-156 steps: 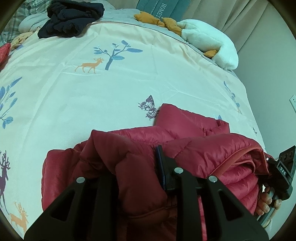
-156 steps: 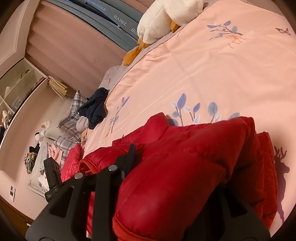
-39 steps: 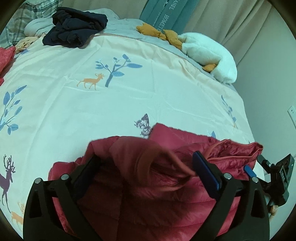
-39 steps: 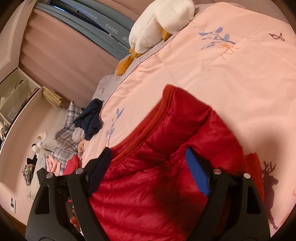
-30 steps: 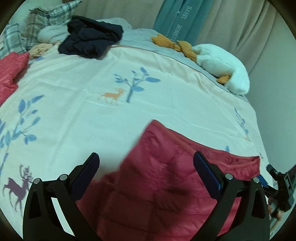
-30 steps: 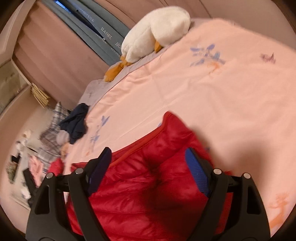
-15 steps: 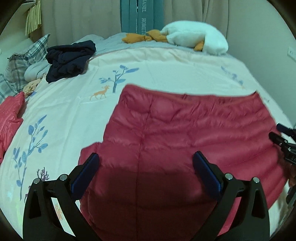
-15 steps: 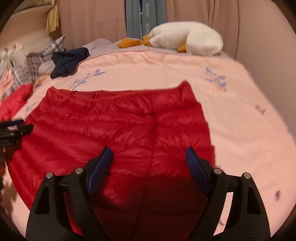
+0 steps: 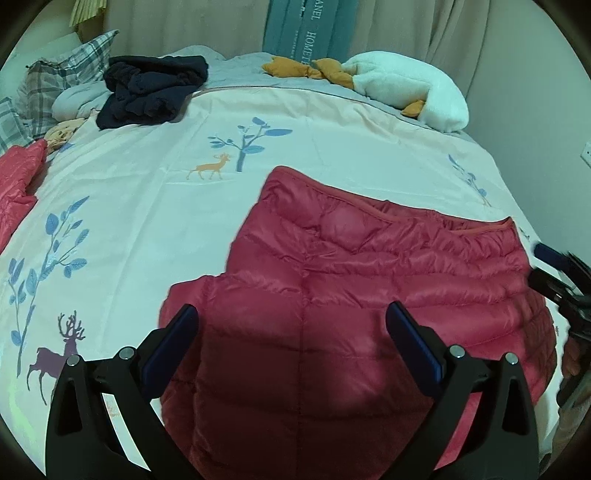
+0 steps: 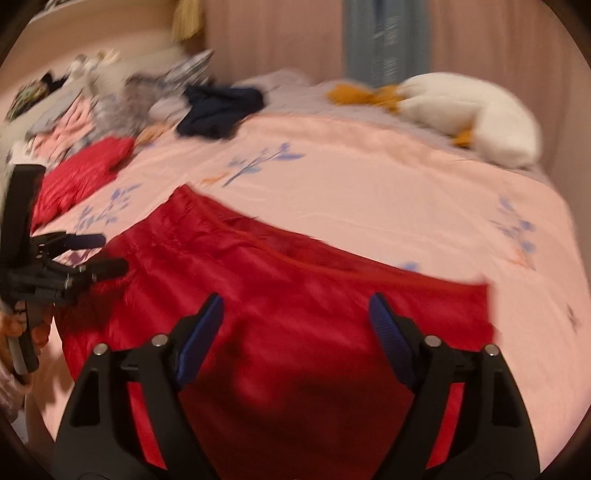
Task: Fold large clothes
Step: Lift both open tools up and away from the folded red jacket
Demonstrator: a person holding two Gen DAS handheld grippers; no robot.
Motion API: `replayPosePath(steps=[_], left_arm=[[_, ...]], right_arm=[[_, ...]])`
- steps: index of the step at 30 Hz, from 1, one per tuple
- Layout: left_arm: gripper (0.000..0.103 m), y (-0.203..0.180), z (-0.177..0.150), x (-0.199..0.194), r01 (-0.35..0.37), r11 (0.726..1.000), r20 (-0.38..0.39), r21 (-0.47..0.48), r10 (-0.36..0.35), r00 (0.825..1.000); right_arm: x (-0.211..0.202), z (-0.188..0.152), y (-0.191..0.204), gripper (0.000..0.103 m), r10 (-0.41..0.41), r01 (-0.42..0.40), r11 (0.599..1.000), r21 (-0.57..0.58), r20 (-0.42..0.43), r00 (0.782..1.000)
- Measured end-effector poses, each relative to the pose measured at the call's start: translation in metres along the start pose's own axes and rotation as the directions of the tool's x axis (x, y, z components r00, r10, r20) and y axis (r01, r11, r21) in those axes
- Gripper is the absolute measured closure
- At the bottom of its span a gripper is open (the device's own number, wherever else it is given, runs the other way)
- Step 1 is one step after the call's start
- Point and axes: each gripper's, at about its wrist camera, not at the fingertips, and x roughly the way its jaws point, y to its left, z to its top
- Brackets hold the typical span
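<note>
With both the left gripper [image 9: 291,339] and right gripper [image 10: 295,328] spread empty above the red quilted puffer jacket [image 9: 369,288], lying flat near the pale printed bedspread's [image 9: 147,184] front edge, we should pinch matching corners and fold evenly.

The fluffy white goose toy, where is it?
The fluffy white goose toy lies at the bed's far right corner in both views, beside the teal curtain.

Tall blue-grey flat box [image 9: 309,35] standing against the beige curtain behind the bed: "HOMETE" running down its face in pale capitals (cut off below by the orange plush).
Same box, higher strip: "ANEL" (first letter lost at the frame edge).
Right wrist view: the box's lettering is blurred, unreadable.
</note>
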Motion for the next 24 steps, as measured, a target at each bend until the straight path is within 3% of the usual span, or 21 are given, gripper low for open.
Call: replayPosePath(steps=[3,4,5,7,8,11,16,21,24], left_arm=[[0.001,-0.011,0.001,0.005,0.000,0.999,-0.006,0.040,0.001,1.000],[0.001,-0.012,0.001,0.008,0.003,0.999,-0.011,0.045,-0.002,1.000],[0.001,-0.013,0.001,0.009,0.003,0.999,-0.013,0.046,-0.002,1.000],[0.001,-0.013,0.001,0.011,0.004,0.999,-0.013,0.050,-0.003,1.000],[0.001,-0.012,0.001,0.011,0.007,0.999,-0.014,0.050,-0.006,1.000],[0.001,-0.009,0.002,0.012,0.017,0.999,-0.017,0.042,-0.016,1.000],[0.001,-0.007,0.007,0.017,0.017,0.999,-0.018,0.034,-0.016,1.000],[0.001,-0.008,0.011,0.029,-0.005,1.000,-0.035,0.014,0.005,0.999],[0.001,-0.008,0.012,0.029,-0.011,1.000,-0.045,0.003,0.011,0.999]], right_arm=[[0.037,0.022,0.008,0.027,0.029,-0.035,0.997,-0.072,-0.084,0.996],[0.050,0.031,0.009,0.035,0.034,-0.044,0.995,-0.093,-0.107,0.994],[0.060,0.037,0.007,0.058,0.061,-0.074,0.992,-0.100,-0.133,0.989],[0.078,0.041,0.007,0.091,0.113,-0.136,0.985,-0.109,-0.200,0.973],[0.083,0.042,0.012,0.100,0.104,-0.135,0.982,-0.134,-0.216,0.971],[0.088,0.044,0.023,0.103,0.087,-0.138,0.967,-0.213,-0.234,0.968],[0.091,0.058,0.026,0.103,-0.029,0.005,0.973,-0.229,-0.104,0.994],[0.115,0.059,0.027,0.101,-0.115,0.081,0.973,-0.214,-0.152,0.982],[0.078,0.062,0.012,0.075,-0.060,0.055,0.996,-0.074,-0.071,0.996]])
